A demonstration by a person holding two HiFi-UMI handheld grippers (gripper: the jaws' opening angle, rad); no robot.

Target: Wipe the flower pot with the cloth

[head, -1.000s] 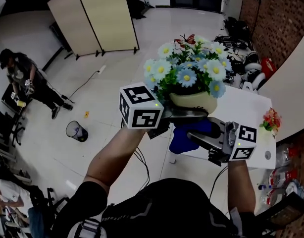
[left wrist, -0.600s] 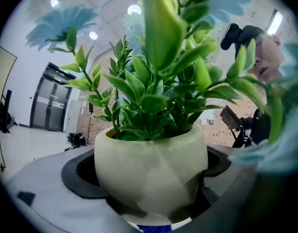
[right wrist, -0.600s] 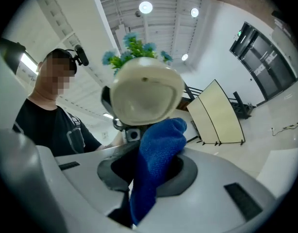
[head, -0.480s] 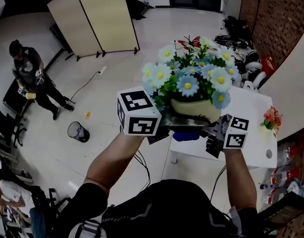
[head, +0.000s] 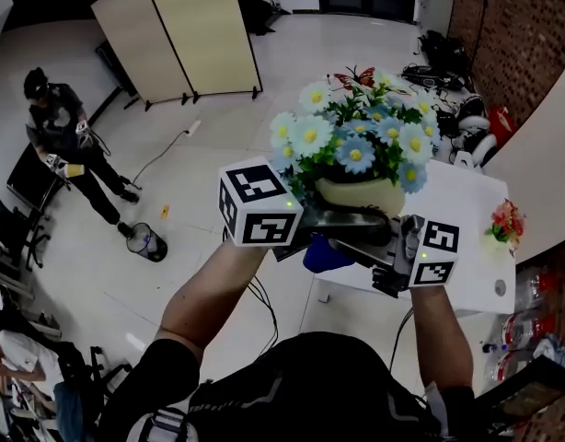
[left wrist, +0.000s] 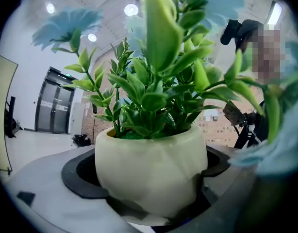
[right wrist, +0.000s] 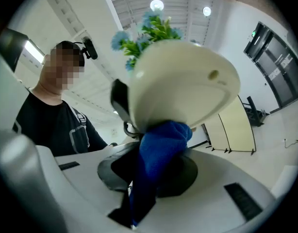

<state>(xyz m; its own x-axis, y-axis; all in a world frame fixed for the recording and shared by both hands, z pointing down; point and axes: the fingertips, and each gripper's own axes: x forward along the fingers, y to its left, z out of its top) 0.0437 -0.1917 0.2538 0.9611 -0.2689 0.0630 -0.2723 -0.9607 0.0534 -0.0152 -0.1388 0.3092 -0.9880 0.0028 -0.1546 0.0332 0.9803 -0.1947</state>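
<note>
A wide hall with a pale glossy floor (head: 218, 145) and folding screens (head: 186, 35) spreads out below, and a white table (head: 471, 201) stands at the right. The cream flower pot (head: 361, 193), full of artificial daisies (head: 354, 155), is lifted clear of the table, with the left gripper (head: 345, 214) clamped around its sides. The right gripper (head: 370, 250) pinches the blue cloth (head: 324, 254), whose bunched end presses against the pot low down, near its base. A good wipe likely means sweeping the cloth along the curved wall with light pressure while the left grip holds firm, so the pot neither twists nor slips free.
</note>
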